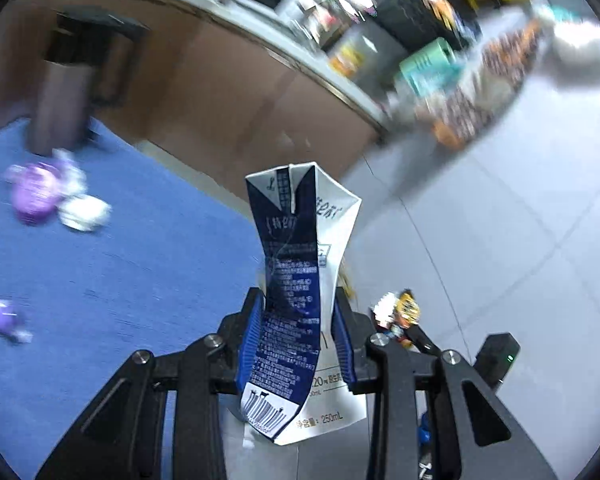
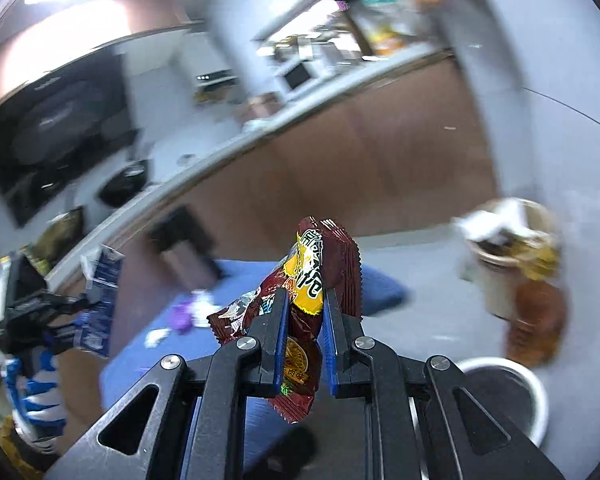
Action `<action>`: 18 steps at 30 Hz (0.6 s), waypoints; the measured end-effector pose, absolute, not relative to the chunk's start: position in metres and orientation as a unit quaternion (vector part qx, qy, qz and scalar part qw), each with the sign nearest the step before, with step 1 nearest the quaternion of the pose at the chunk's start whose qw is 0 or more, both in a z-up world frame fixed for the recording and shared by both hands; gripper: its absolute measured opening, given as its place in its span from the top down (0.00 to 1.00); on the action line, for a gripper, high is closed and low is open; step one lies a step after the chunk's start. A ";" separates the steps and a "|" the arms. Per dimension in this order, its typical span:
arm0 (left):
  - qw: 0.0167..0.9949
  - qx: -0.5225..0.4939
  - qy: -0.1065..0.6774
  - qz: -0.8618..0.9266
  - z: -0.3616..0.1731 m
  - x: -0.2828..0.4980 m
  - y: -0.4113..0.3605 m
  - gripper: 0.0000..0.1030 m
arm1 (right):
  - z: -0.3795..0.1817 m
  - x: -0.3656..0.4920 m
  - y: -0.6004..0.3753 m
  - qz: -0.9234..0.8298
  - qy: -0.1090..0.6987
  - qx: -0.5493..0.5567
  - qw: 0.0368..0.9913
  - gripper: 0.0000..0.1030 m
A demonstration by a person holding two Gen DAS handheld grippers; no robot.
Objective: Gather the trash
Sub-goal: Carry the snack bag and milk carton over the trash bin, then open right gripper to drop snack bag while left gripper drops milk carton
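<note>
The left gripper has its jaws clenched on a crushed milk carton, navy and white, pinched at the waist between the blue pads so that its folded top flares above them and its barcode end hangs below. To the left of the carton in the left wrist view lies a blue mat, and on it sit scattered purple and white wrappers, all smeared by blur; another purple wrapper lies nearer the left edge. A dark bin stands at the mat's far side against a brown counter front. Right of the carton the grey tiled floor spreads out, and low at the right the tip of the other gripper shows with a colourful packet in it.

In the right wrist view, the left gripper and its carton appear at the far left, held by a hand in a blue and white glove. In the middle, the right gripper has its jaws clamped on a dark red snack wrapper with a yellow label, crumpled, sticking up above the pads and trailing beneath them. At the right a beige waste bin stands on the floor, filled with what looks like paper and wrappers, though the blur makes this uncertain. A round white-rimmed container sits just below it.
</note>
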State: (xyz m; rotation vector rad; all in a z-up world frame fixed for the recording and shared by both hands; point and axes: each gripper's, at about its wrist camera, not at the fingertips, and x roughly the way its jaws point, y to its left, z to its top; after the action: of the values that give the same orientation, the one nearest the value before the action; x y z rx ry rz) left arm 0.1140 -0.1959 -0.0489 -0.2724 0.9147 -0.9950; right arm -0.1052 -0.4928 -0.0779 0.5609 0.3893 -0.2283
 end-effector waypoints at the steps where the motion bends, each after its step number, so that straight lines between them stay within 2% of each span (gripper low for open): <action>1: 0.763 -0.113 0.431 -0.468 -0.056 0.110 -0.217 0.69 | -0.091 -0.113 -0.504 -0.137 0.200 0.280 0.929 0.85; 9: 0.709 -0.019 0.497 -0.500 -0.125 0.082 -0.363 0.69 | -0.177 -0.133 -0.552 -0.245 0.287 0.299 0.876 0.84; 18: 0.683 0.026 0.533 -0.499 -0.183 0.068 -0.442 0.68 | -0.240 -0.136 -0.580 -0.281 0.340 0.323 0.837 0.82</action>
State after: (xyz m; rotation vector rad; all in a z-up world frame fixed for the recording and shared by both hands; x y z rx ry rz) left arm 0.0675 -0.4424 -0.1827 0.0582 1.1952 -1.1186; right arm -0.1356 -0.5801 -0.2400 0.6832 0.7196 -0.5940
